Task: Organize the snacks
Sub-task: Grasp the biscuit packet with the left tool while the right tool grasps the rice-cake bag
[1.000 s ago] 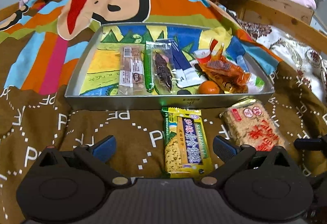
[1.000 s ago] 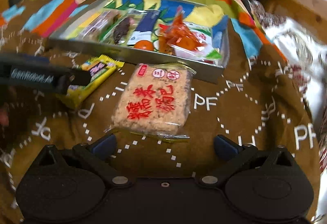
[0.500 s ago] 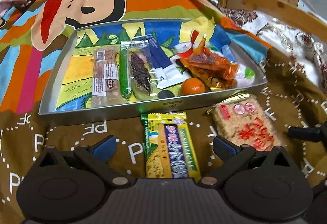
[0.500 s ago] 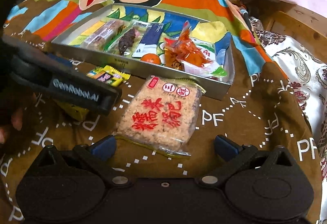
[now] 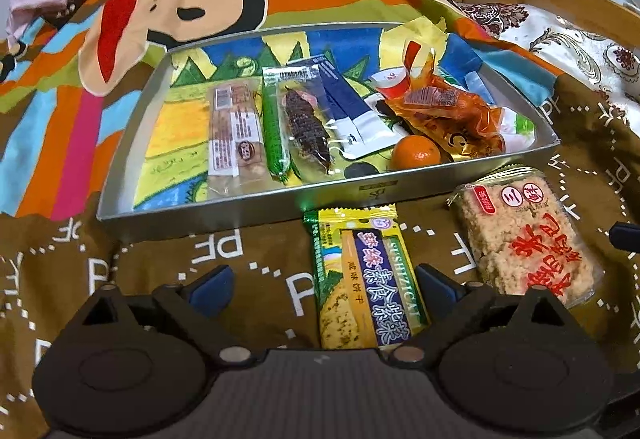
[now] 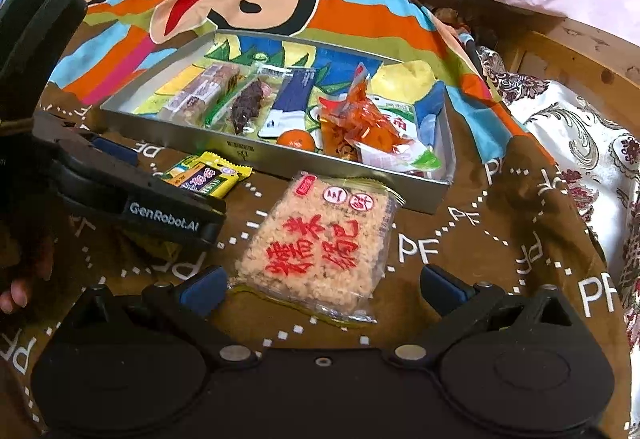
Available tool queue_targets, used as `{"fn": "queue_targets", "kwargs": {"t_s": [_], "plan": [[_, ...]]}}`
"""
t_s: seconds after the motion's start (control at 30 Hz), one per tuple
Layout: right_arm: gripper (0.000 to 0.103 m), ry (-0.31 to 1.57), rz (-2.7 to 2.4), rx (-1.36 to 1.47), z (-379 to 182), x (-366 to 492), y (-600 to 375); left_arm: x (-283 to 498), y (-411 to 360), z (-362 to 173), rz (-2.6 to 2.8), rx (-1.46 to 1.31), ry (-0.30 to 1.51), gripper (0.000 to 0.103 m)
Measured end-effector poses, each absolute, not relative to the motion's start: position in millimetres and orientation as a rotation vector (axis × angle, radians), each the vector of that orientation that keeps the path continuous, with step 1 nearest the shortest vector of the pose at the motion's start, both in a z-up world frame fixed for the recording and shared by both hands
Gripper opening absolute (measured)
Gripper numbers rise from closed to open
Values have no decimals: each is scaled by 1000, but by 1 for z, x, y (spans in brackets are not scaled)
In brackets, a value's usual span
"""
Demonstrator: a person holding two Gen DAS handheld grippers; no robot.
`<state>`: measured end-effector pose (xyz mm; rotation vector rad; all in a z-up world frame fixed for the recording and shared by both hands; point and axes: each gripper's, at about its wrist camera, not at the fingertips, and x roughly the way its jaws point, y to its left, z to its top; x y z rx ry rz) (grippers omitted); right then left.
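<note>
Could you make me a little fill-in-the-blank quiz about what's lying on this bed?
1. The small round fruit in the tray is coloured ____.
2. The number of snack packets lying outside the tray is ____.
3. The big characters on the rice cake packet are coloured ____.
4. The jaws of the right gripper stand ____.

Missing words: orange; two; red; open

Yellow-green cracker pack (image 6: 208,179) partly hidden.
</note>
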<state>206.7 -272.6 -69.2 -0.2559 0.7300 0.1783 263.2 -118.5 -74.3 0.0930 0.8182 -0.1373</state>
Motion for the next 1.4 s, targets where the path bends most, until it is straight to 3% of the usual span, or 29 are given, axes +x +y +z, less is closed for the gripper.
{"fn": "queue_targets", "kwargs": {"t_s": [0.3, 0.43, 0.57, 0.87, 1.4], "plan": [[102, 714, 180, -246, -80, 220, -265, 257, -127, -71, -163, 142, 786, 79], [102, 747, 115, -261, -81, 223, -270, 256, -128, -70, -183, 134, 788, 62], [102, 773, 96, -223, -79, 223, -277, 253, -130, -69, -175, 141, 789, 57], [102, 729, 185, -99, -70, 216, -280, 248, -106, -69, -86, 93, 797, 56], [102, 730, 118, -147, -93, 238, -270, 244, -86, -69, -35, -17, 796, 56]]}}
